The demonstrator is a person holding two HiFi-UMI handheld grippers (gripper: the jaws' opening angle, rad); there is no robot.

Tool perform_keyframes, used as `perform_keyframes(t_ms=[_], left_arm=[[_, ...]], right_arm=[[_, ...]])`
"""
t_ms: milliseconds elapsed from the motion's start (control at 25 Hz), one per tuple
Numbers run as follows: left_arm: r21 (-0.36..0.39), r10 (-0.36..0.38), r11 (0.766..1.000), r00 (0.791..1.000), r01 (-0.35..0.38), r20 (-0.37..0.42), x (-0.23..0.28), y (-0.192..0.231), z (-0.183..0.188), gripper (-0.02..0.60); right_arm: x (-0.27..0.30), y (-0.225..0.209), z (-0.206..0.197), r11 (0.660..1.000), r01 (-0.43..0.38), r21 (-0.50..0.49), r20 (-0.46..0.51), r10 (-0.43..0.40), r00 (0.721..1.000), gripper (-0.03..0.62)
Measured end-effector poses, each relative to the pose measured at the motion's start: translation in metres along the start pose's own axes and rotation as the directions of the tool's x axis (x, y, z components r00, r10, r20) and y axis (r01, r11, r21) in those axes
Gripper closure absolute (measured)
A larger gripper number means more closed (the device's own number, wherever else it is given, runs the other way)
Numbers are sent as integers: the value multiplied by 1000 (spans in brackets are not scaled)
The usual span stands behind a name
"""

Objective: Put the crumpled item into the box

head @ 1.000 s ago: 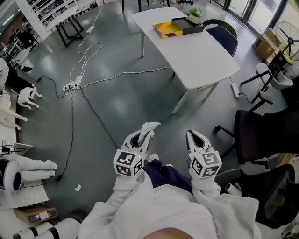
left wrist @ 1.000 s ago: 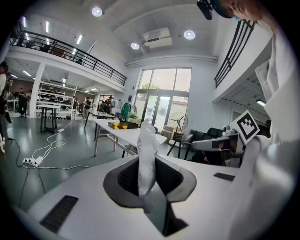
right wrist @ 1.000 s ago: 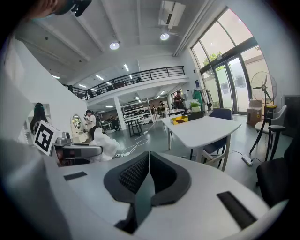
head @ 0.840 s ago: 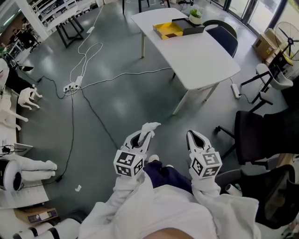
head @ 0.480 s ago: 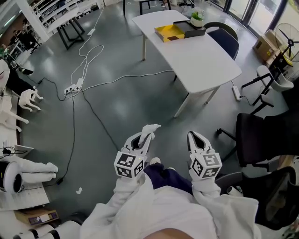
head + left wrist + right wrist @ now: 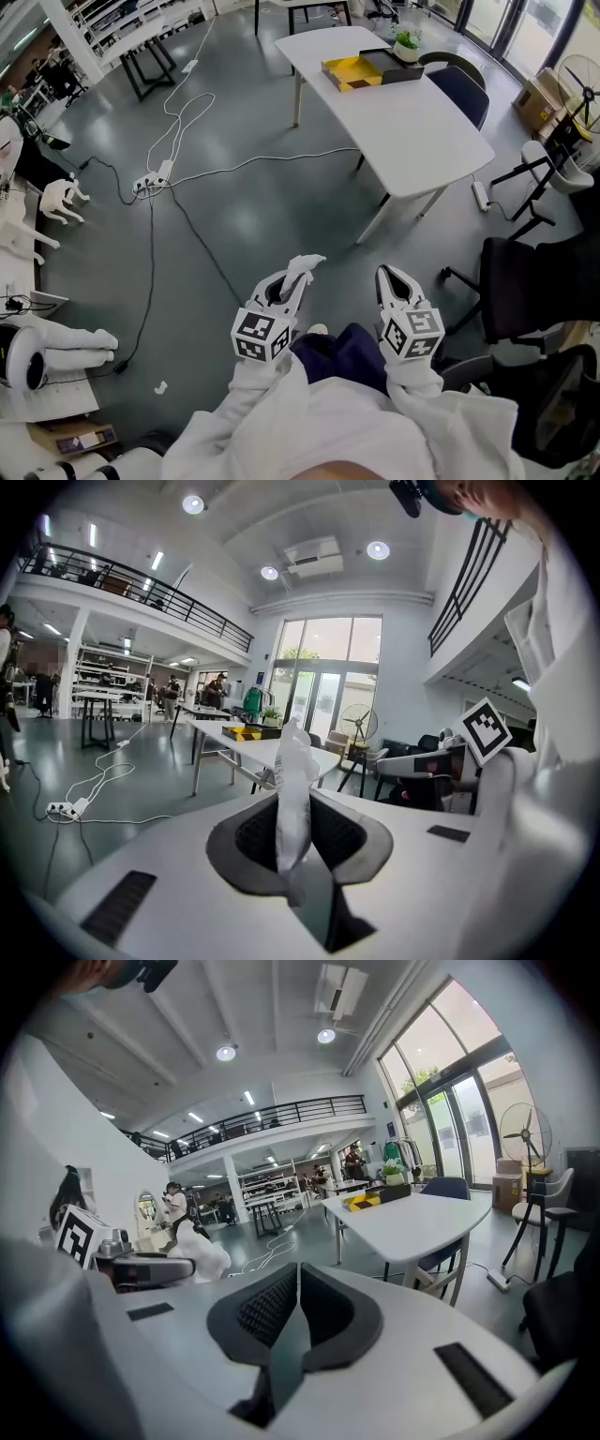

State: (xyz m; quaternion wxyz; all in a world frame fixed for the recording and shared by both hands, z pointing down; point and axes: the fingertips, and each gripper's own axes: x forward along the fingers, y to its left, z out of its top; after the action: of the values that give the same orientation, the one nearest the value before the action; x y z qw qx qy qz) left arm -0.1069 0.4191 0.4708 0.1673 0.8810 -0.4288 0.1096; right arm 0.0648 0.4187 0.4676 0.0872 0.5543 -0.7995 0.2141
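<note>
Two tools abreast, tipped down: left tool (image 6: 292, 282) pinching crumpled item (image 6: 306, 263), right tool (image 6: 387, 277) closed empty

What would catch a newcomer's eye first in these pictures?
The white crumpled item sticks up, pinched in the left tongs, low in the head view. Beside them the right tongs are shut and empty. Far ahead across the grey floor, a yellow and black box sits at the far end of a white table.

Crinkly white plastic item (image 6: 292, 794), glossy grey floor (image 6: 253, 211), smooth white table (image 6: 417, 117)
</note>
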Motion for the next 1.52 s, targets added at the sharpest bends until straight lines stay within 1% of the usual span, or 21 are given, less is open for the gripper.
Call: perform_keyframes(t_ms=[240, 520, 720, 880, 1080, 1320, 1520], left_arm=[[5, 26, 1000, 1000, -26, 3, -5, 13, 5, 520], [13, 25, 1000, 1000, -25, 2, 15, 27, 12, 520], [18, 2, 1000, 1000, -2, -1, 42, 37, 22, 520], [13, 8, 1000, 1000, -8, 7, 67, 53, 35, 520], [17, 14, 1000, 1000, -14, 15, 103, 76, 58, 520], [18, 22, 1000, 1000, -22, 14, 149, 105, 80, 520], [16, 22, 1000, 1000, -23, 18, 178, 120, 97, 520]], right_arm=[[10, 7, 6, 1000, -16, -16, -2, 16, 1000, 557], [26, -5, 17, 1000, -4, 6, 13, 4, 1000, 557], [47, -16, 26, 1000, 1, 8, 11, -2, 1000, 557], [73, -27, 39, 1000, -8, 2, -1, 8, 1000, 557], [113, -43, 65, 1000, -22, -13, 7, 22, 1000, 557], [161, -69, 86, 1000, -27, -4, -3, 27, 1000, 557], [190, -85, 104, 1000, -28, -6, -3, 28, 1000, 557]])
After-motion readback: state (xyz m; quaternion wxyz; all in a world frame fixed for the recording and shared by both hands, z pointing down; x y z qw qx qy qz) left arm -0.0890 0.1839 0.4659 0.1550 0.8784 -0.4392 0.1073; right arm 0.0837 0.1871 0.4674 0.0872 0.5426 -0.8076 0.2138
